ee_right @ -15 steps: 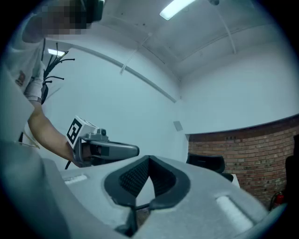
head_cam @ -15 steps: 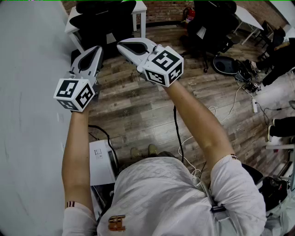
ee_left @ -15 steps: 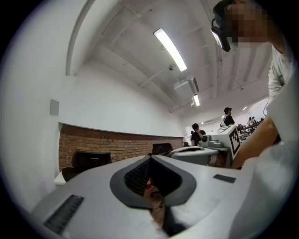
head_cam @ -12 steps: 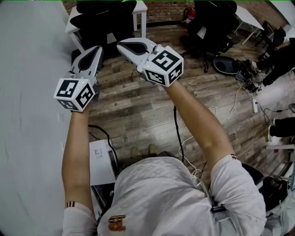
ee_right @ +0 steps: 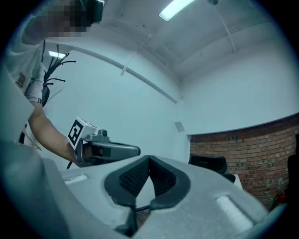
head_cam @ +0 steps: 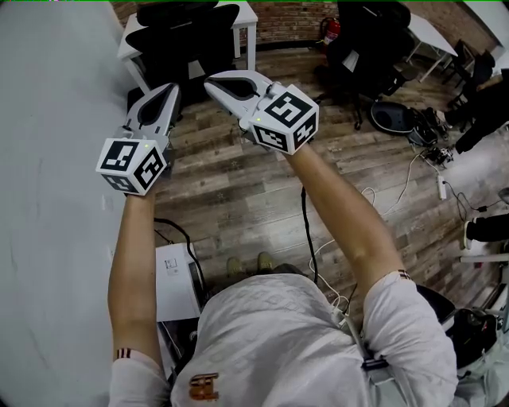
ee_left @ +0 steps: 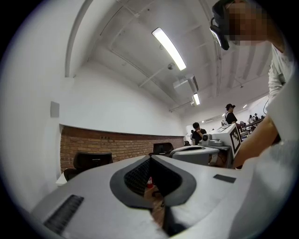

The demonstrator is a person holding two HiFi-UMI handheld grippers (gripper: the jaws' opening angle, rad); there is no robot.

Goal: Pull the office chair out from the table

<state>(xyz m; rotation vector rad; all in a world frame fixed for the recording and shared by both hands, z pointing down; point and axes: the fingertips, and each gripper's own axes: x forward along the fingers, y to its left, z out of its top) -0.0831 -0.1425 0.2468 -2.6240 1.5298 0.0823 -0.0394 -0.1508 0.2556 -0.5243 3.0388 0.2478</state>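
A black office chair (head_cam: 187, 36) stands tucked against a white table (head_cam: 245, 11) at the far end of the room, by the grey wall. My left gripper (head_cam: 167, 89) is held up in the air, shut and empty, pointing toward the chair from well short of it. My right gripper (head_cam: 211, 79) hovers beside it, also shut with nothing between its fingers. In the left gripper view the jaws (ee_left: 149, 159) meet, and the chair's back (ee_left: 91, 161) shows before a brick wall. In the right gripper view the closed jaws (ee_right: 149, 158) point at the chair (ee_right: 208, 163), with the left gripper (ee_right: 133, 150) alongside.
Wood-plank floor (head_cam: 238, 191) lies between me and the chair. More black chairs (head_cam: 370, 40) and another white table (head_cam: 429, 32) stand at the back right. Cables (head_cam: 306, 230) and a white box (head_cam: 175, 278) lie near my feet. People stand far off.
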